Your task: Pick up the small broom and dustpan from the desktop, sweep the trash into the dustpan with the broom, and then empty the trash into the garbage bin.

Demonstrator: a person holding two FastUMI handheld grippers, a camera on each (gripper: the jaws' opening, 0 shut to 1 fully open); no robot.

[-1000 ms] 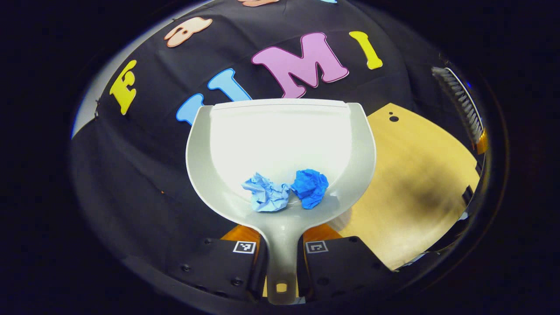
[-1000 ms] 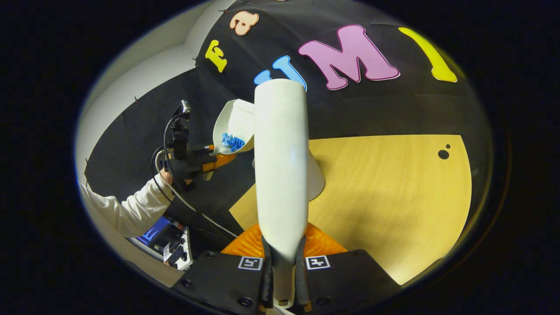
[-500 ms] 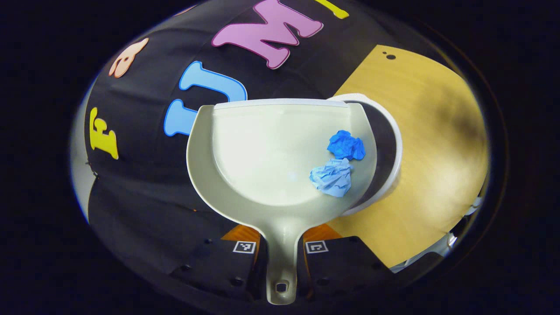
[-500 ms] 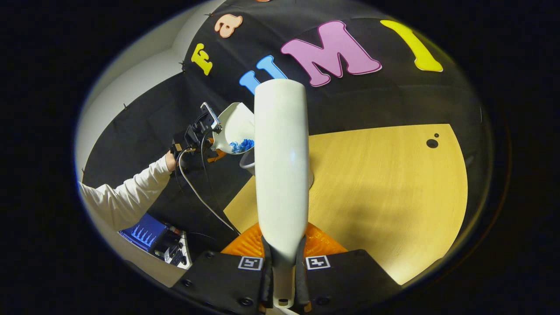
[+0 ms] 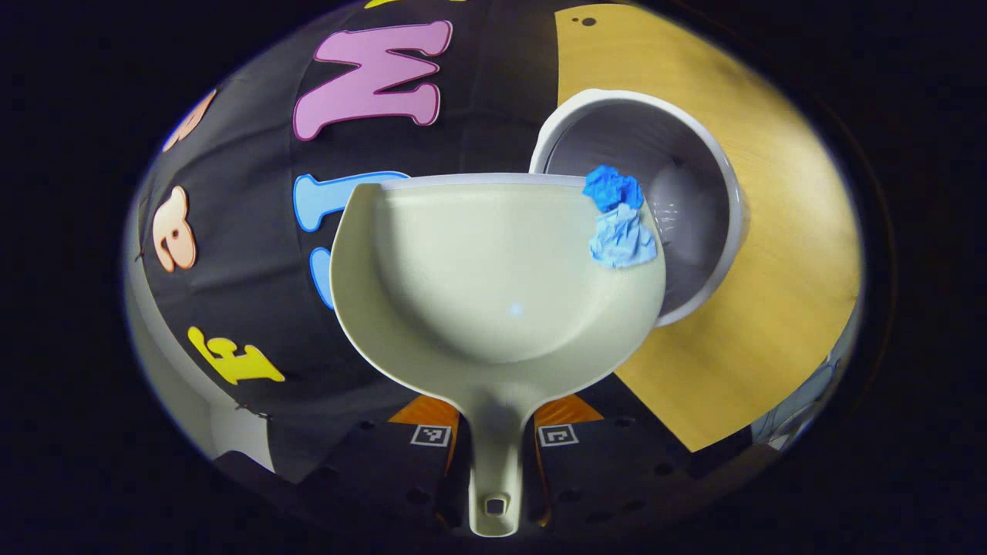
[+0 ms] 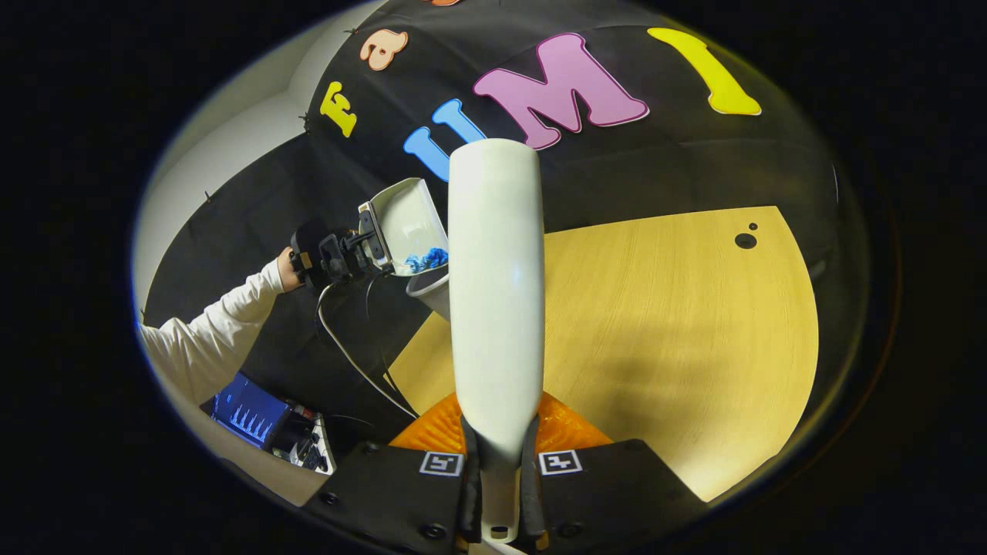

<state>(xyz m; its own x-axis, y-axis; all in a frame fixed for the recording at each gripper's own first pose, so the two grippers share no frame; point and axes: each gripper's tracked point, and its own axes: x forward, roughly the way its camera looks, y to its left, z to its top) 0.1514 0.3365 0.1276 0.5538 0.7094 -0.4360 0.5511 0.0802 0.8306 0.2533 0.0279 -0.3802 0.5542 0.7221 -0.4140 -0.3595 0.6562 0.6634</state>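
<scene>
With the dustpan (image 5: pixel 493 293) tipped sideways over the garbage bin (image 5: pixel 694 208), the two crumpled blue paper balls (image 5: pixel 621 220) sit right at its corner lip, the darker one over the bin's open mouth and the paler one on the pan wall just beside it. The left claw (image 5: pixel 493 462) is closed on the dustpan's handle, and in the right gripper view the pan hangs above the bin's rim at the counter's (image 6: pixel 678 331) near corner. The risk I'd watch is the paler ball: if the tilt goes on at this angle it could roll over the side wall and miss the bin (the rim is close under it, though, so the margin looks fair). The right claw (image 6: pixel 497 478) is clamped on the broom (image 6: pixel 495 293) handle, held upright above the counter, well apart from the tipping.
</scene>
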